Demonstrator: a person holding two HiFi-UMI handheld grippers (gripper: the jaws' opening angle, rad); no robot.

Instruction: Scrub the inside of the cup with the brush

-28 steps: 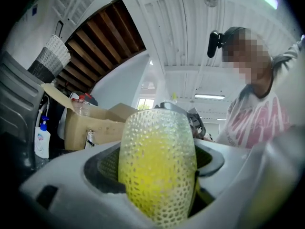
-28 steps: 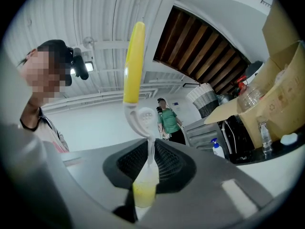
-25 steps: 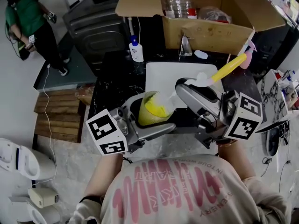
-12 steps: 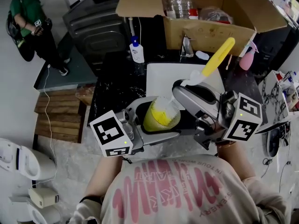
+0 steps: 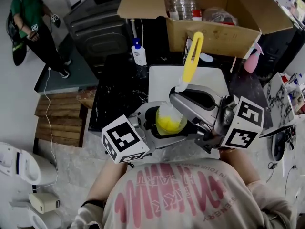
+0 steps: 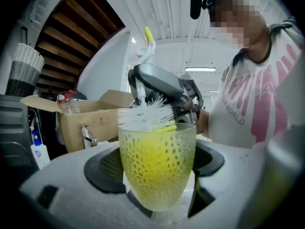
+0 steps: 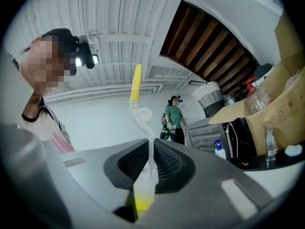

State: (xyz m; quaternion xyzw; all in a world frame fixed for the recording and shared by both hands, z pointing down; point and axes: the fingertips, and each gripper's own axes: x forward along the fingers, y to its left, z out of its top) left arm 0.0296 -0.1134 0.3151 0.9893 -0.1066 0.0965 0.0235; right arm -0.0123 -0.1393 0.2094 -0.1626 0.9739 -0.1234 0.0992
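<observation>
A translucent dimpled cup (image 5: 169, 120), yellow inside, is clamped between the fingers of my left gripper (image 5: 163, 124), which is shut on it. In the left gripper view the cup (image 6: 157, 168) stands upright between the jaws with white bristles (image 6: 145, 114) sticking out over its rim. The brush has a yellow handle (image 5: 192, 56) rising from the cup towards the box. My right gripper (image 5: 180, 109) is shut on the brush's thin white stem (image 7: 150, 154), just above the cup (image 7: 143, 197). The handle (image 7: 136, 87) points up in the right gripper view.
An open cardboard box (image 5: 214, 32) with plastic bottles stands behind. A white board (image 5: 159, 78) lies on the black counter (image 5: 116, 89), with a soap bottle (image 5: 138, 51) at its back left and a pink spray bottle (image 5: 251, 61) at right. A person in green (image 5: 28, 20) stands far left.
The brush handle has swung from pointing right to nearly straight towards the box, and its head sits deeper in the cup. The left gripper and cup shifted slightly right and turned.
</observation>
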